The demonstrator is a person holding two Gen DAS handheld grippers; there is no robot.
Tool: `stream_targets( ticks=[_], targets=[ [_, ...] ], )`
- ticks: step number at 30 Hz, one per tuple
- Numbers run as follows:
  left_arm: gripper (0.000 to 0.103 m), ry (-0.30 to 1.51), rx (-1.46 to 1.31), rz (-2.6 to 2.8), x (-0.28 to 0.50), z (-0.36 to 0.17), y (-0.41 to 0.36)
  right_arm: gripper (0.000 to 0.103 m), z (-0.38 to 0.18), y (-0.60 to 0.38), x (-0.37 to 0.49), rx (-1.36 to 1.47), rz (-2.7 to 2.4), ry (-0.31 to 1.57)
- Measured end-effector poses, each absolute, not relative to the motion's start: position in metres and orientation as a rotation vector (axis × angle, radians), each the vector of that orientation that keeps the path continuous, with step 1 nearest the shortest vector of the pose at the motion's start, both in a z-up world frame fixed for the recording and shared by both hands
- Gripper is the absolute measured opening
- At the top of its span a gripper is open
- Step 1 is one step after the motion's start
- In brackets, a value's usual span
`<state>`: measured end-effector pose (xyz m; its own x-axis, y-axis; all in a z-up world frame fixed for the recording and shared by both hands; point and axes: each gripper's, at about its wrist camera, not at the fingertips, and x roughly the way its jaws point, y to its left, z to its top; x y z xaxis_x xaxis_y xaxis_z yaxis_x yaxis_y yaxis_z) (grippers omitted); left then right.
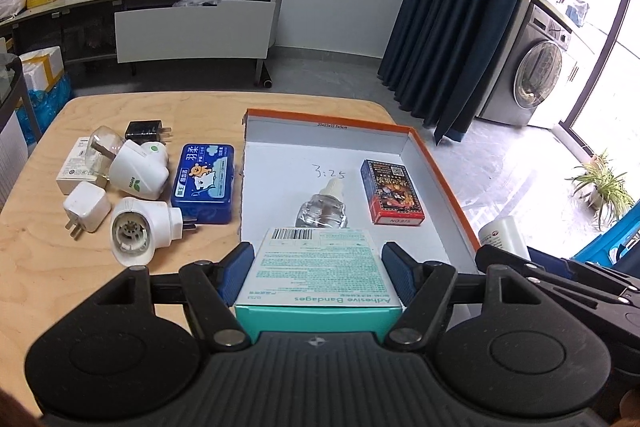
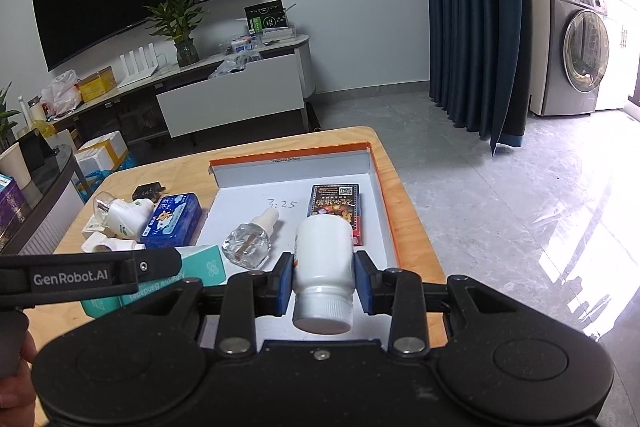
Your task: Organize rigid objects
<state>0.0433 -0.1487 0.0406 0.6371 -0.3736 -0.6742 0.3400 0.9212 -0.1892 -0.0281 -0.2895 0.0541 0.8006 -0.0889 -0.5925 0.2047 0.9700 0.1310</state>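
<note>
Teal cardboard bandage box (image 1: 318, 269), smooth white plastic bottle (image 2: 323, 267), orange-rimmed tray (image 1: 444, 179)

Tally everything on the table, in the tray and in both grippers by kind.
Chargers: 3 (black charger, white cube charger, white flat charger)
Plug-in vaporizers: 2 (bottled vaporizer, empty vaporizer)
Bottles: 2 (clear refill bottle; white bottle in right gripper)
Boxes: 3 (blue tin, card box; bandage box in left gripper)
Tray: 1
Total: 11
</note>
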Motion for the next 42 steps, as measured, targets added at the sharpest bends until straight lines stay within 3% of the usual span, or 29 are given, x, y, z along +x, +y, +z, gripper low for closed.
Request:
stream_targets(
  ticks=[42],
  targets=[
    [0.072,0.770,-0.087,-0.407,0.030,0.051,-0.138,0.040,0.074,-0.273,-0.038,0.155,-0.140,0.591]
  ],
)
